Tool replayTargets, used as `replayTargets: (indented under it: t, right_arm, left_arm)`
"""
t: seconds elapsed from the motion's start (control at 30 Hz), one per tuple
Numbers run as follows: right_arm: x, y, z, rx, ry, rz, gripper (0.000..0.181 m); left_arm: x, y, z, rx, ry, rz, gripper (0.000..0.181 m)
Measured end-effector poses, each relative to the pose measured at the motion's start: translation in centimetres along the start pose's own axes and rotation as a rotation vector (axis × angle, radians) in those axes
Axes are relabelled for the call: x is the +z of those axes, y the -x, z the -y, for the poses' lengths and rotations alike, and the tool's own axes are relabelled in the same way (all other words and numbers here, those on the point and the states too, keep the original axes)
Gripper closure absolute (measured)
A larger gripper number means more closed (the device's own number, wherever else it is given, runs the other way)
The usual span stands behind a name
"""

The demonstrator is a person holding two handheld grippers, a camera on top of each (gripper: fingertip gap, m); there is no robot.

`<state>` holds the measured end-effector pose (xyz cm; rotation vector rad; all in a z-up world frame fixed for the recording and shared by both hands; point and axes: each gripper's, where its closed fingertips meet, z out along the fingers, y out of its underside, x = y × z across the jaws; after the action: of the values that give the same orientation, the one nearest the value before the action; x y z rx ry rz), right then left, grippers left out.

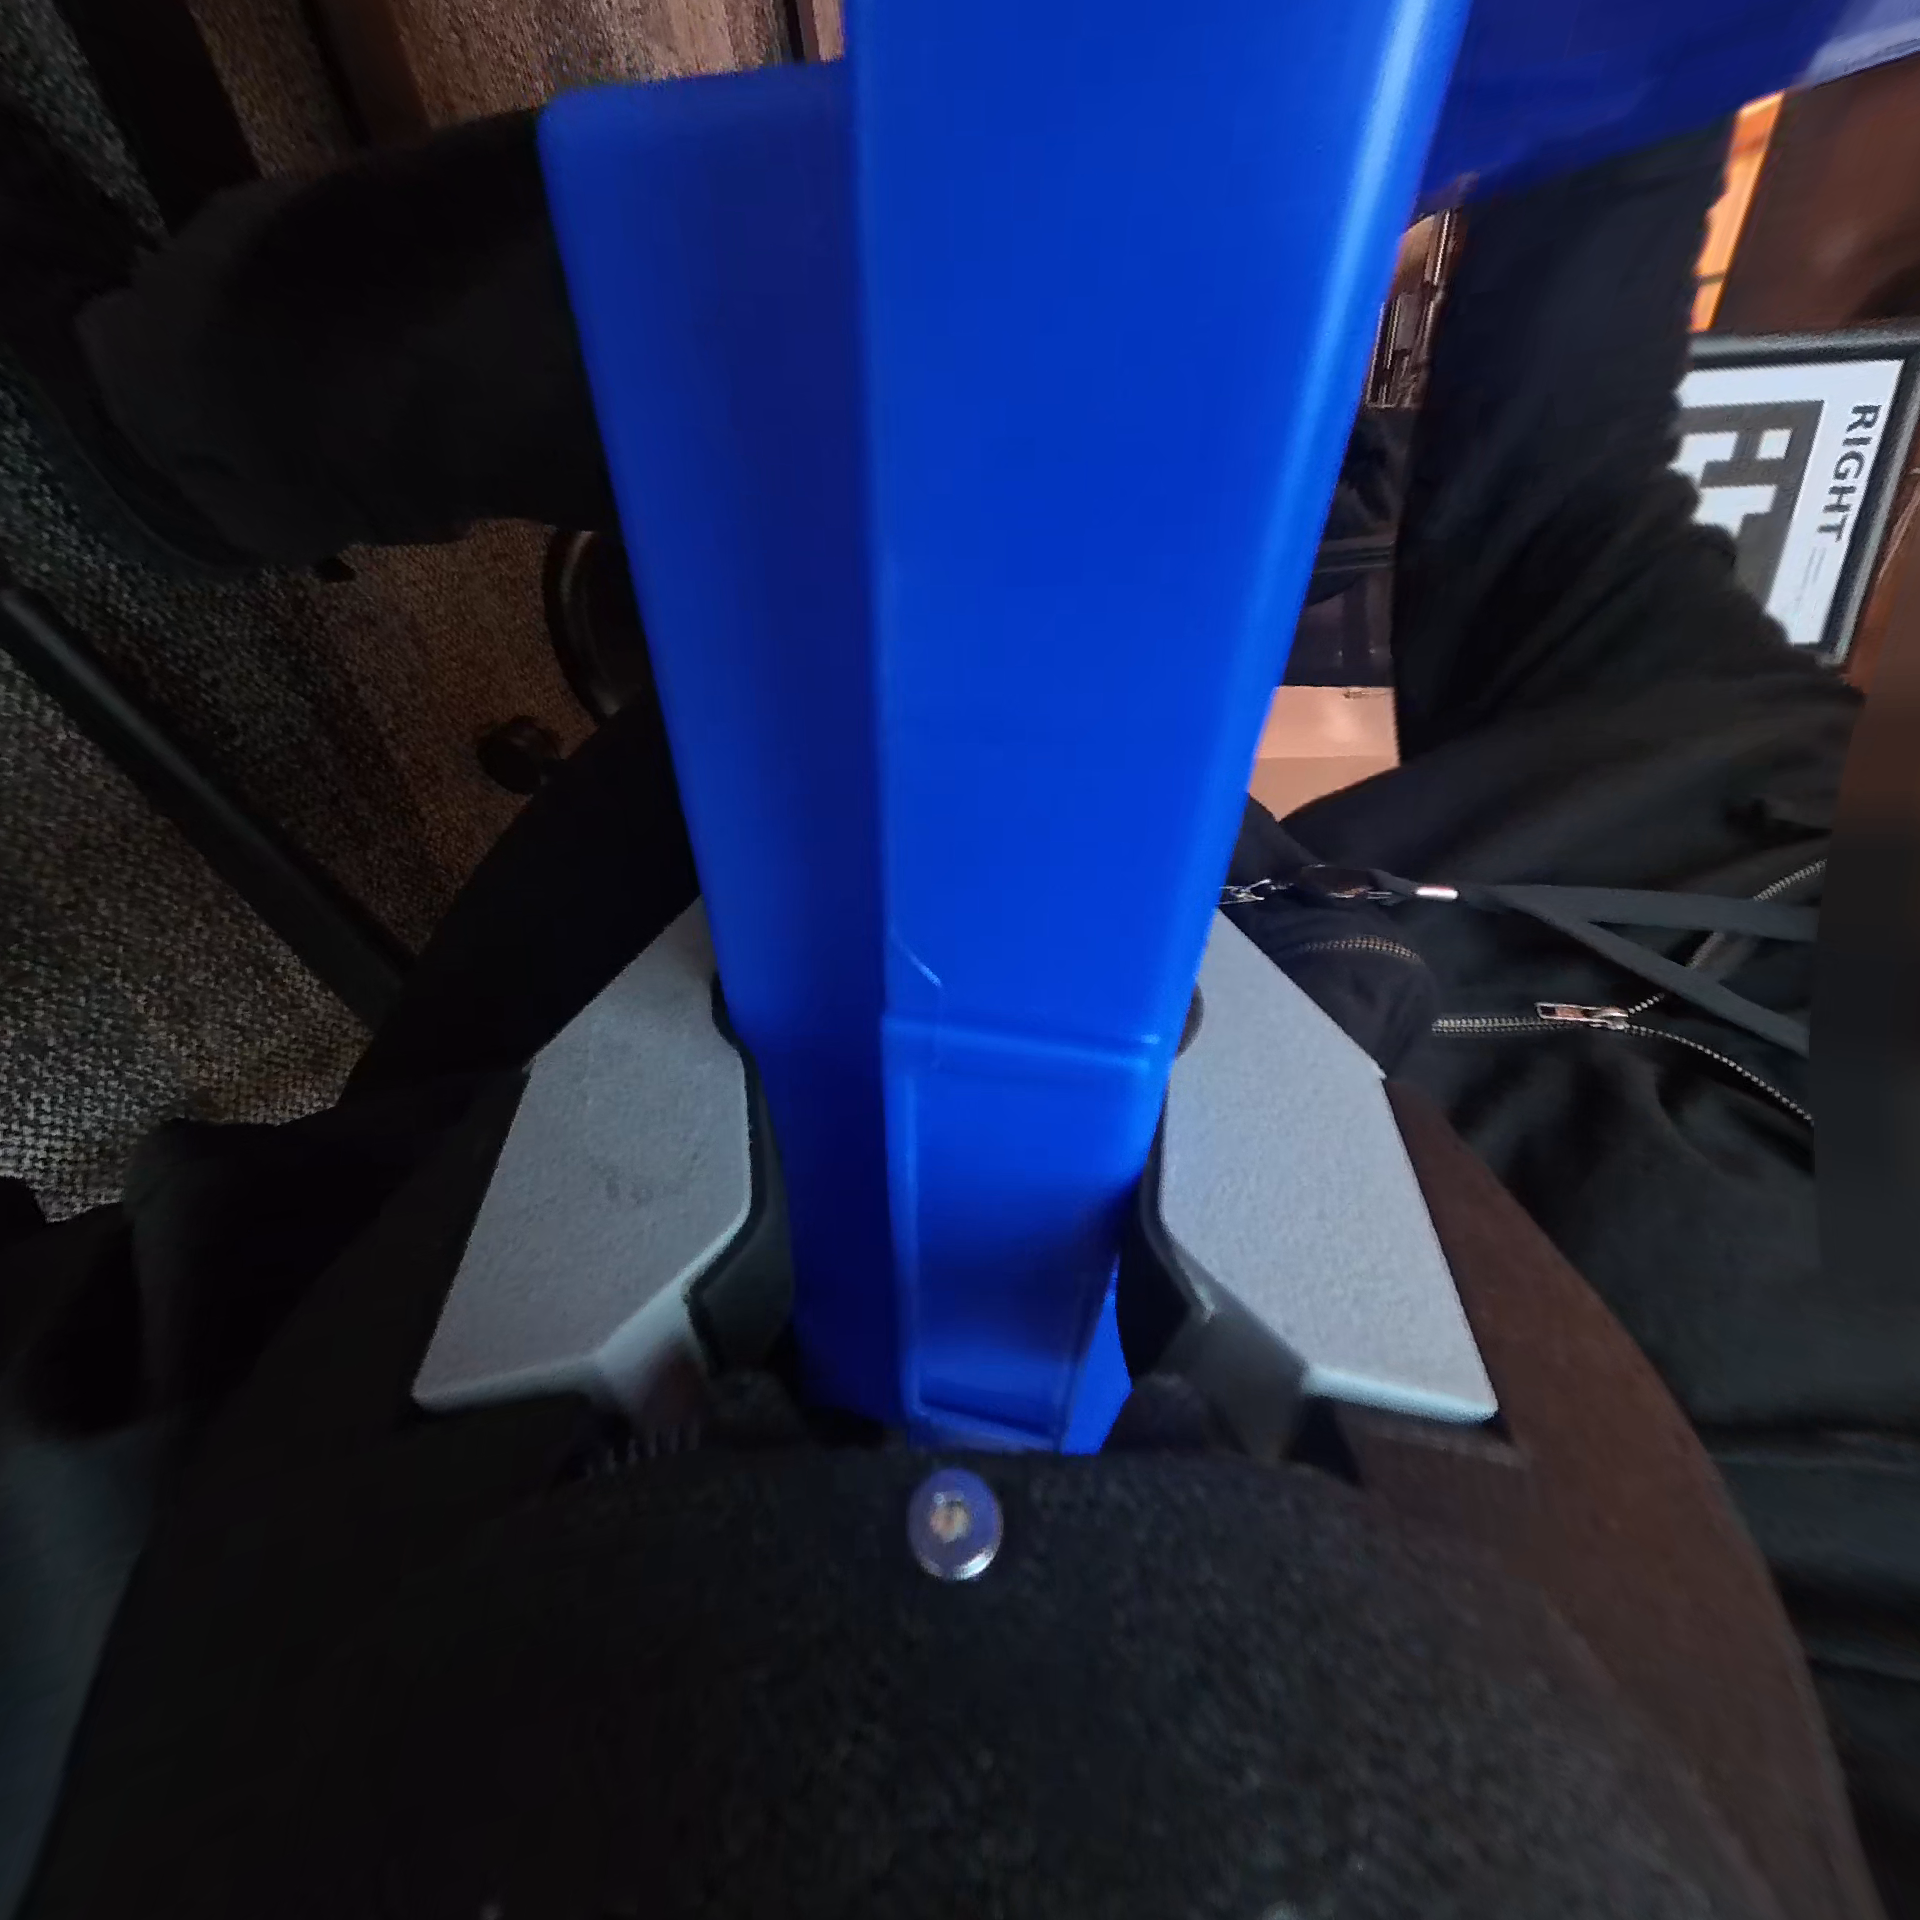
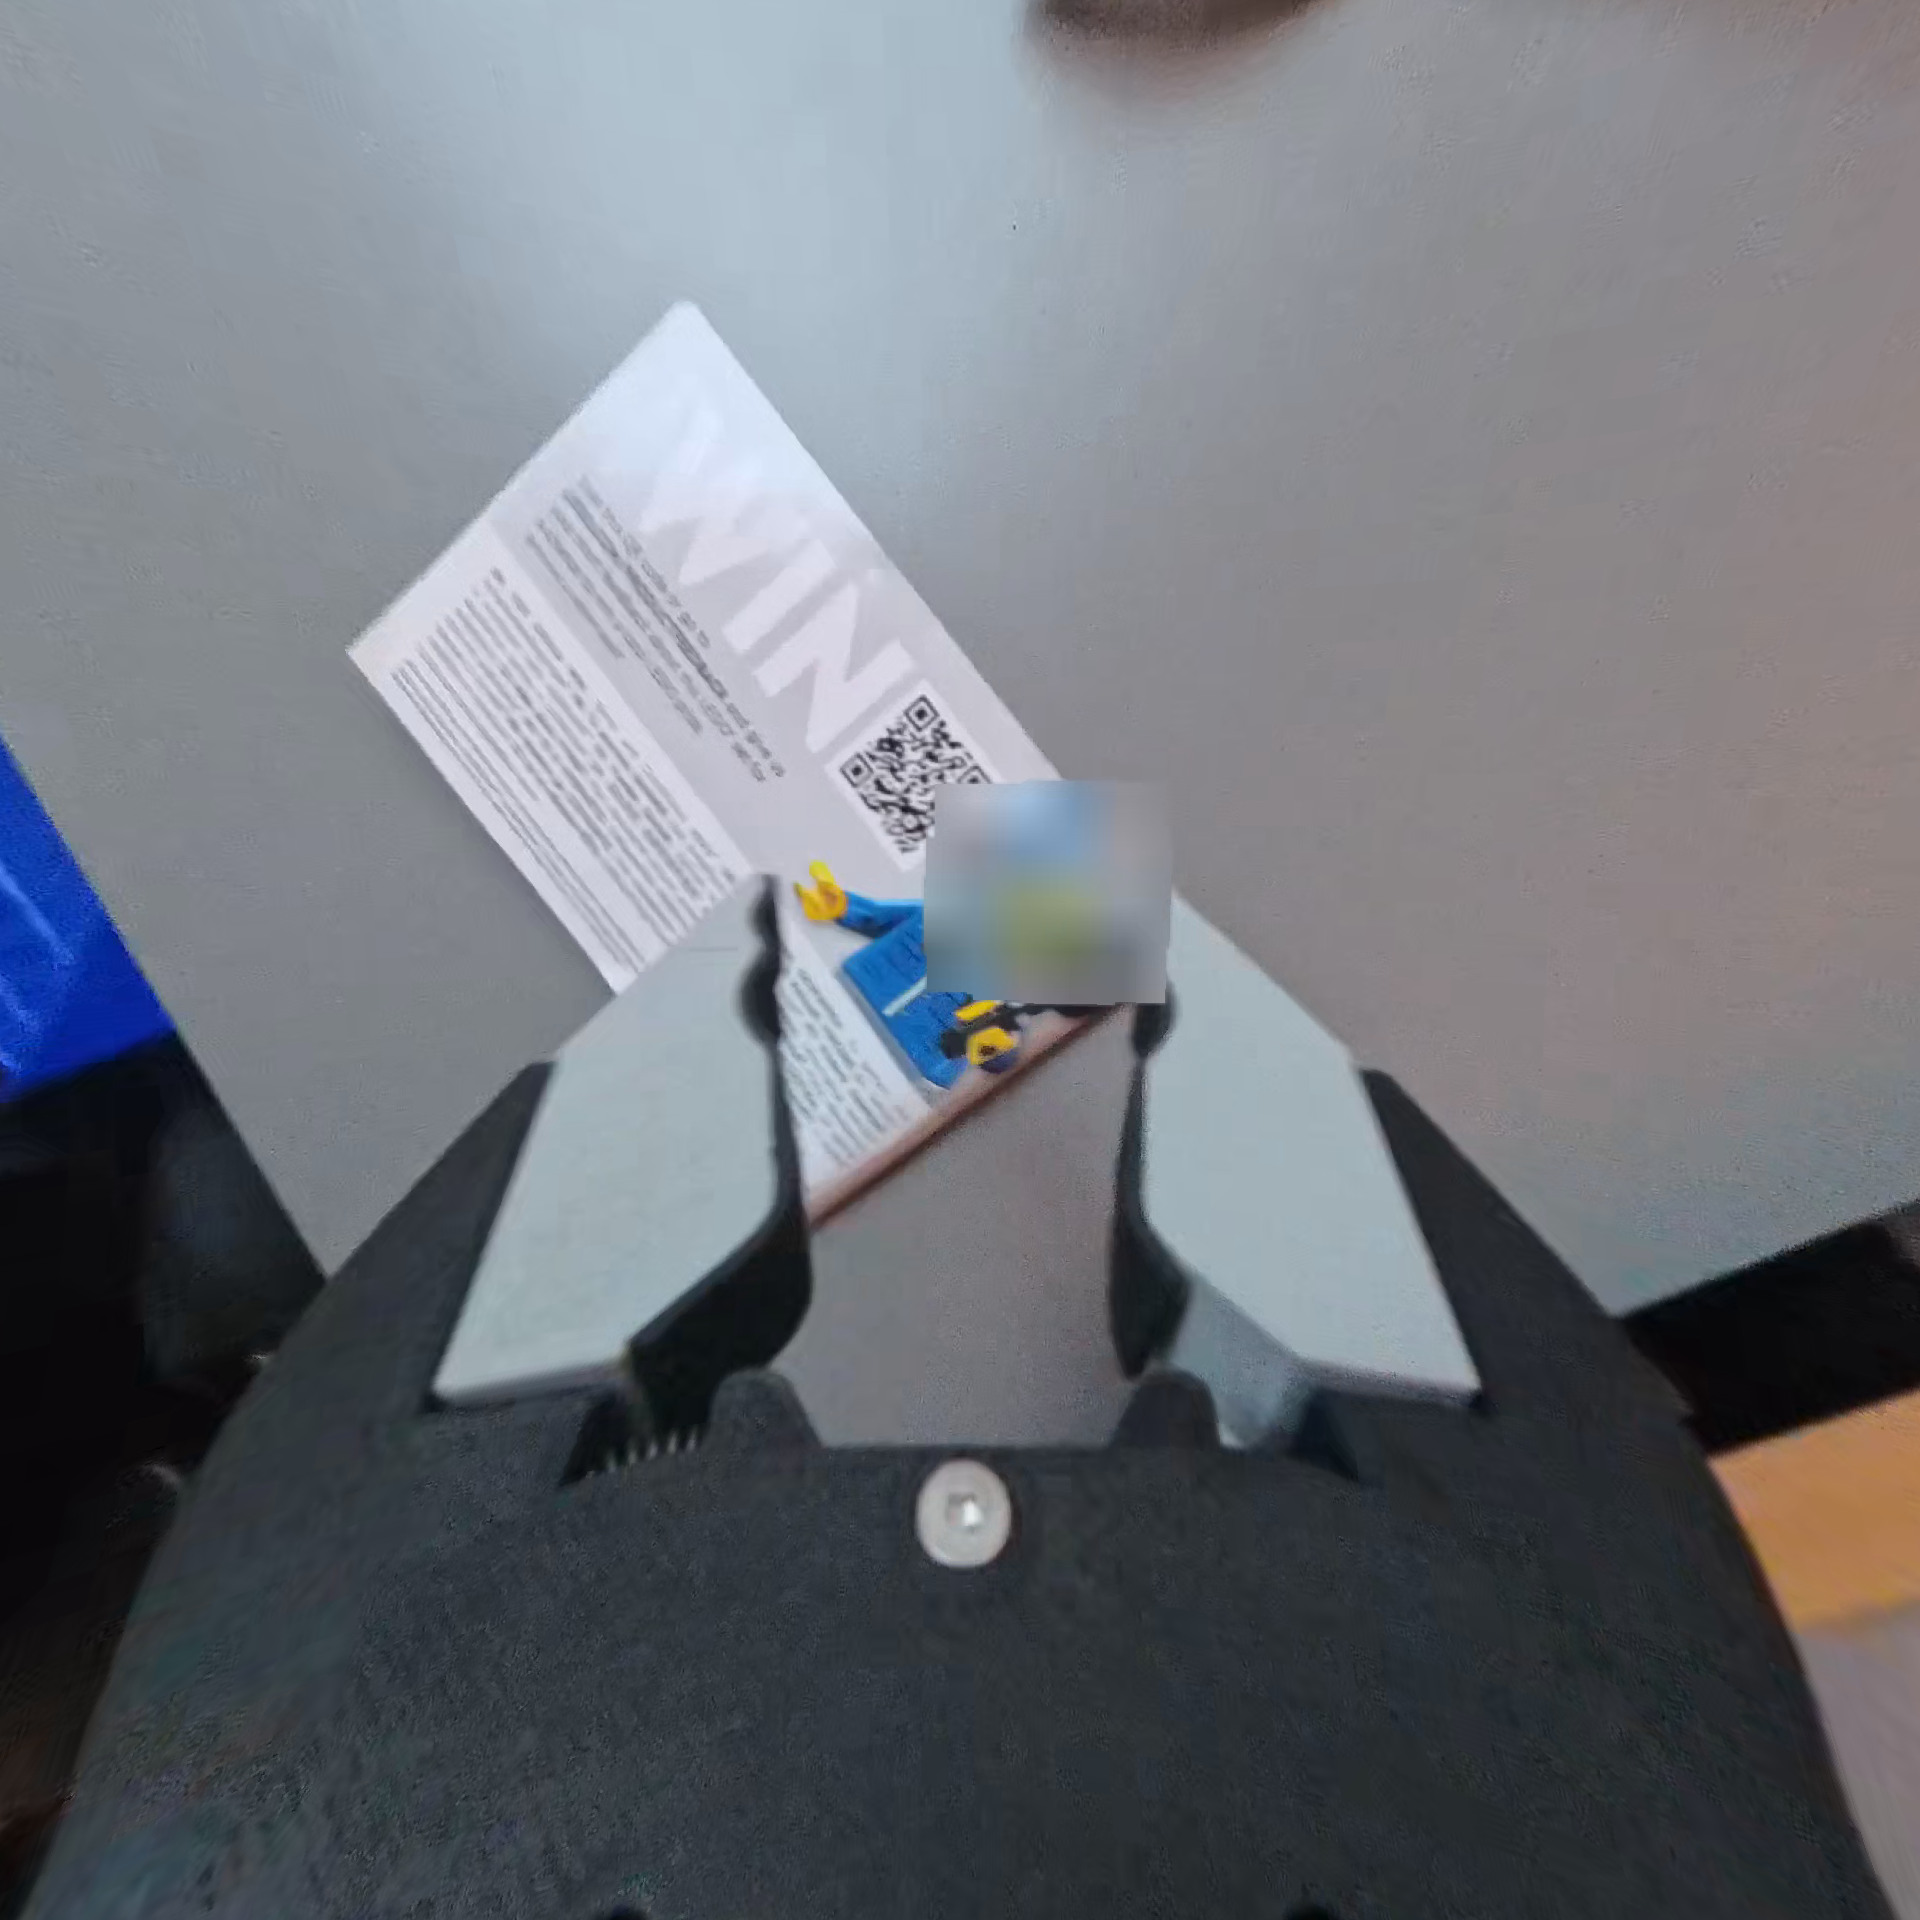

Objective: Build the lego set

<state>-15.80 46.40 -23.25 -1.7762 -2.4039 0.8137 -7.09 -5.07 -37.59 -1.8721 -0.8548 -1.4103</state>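
Left wrist view
Left gripper (image 1: 961, 1039): two grey fingers with black inner pads, closed onto a blue plastic piece.
Blue plastic bin wall (image 1: 935, 623): flat blue panel with a raised central rib, standing up between the pads and filling the middle of the frame to its top edge; its left edge is straight with a rounded upper corner.
Person's black jacket (image 1: 1610, 987): right of the panel, zips and a black lanyard strap visible, close to the right finger.
Framed printed card (image 1: 1808, 499): black-bordered white card, far right, behind the jacket.
Carpet floor (image 1: 156, 831): speckled, left of the panel, well behind it.

Right wrist view
Right gripper (image 2: 956, 966): jaws apart at a moderate gap, nothing between them.
Lego leaflet (image 2: 665, 675): white printed sheet lying flat and askew on the table, its lower corner showing between the fingertips; a printed square code and a blue-and-yellow minifigure picture near that corner.
Grey table (image 2: 1455, 468): bare surface all round the leaflet's upper edges.
Blue bin (image 2: 62, 935): at the left frame edge, apart from the leaflet.
Table edge: lower right, wooden floor (image 2: 1808, 1527) beyond.
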Motion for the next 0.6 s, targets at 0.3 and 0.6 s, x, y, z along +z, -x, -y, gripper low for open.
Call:
replayTargets:
  t: [0.3, 0.6]
  right_arm:
    - [1.2, 0.0, -4.6, 0.538, -0.084, -0.198, 0.100]
    - [2.7, -0.5, -4.6, 0.550, 0.172, -0.425, 0.100]
  left_arm:
    - [0.0, -0.2, -0.1, 0.009, 0.010, -0.004, 0.105]
    - [0.4, -1.1, -0.2, 0.072, 0.038, -0.020, 0.105]
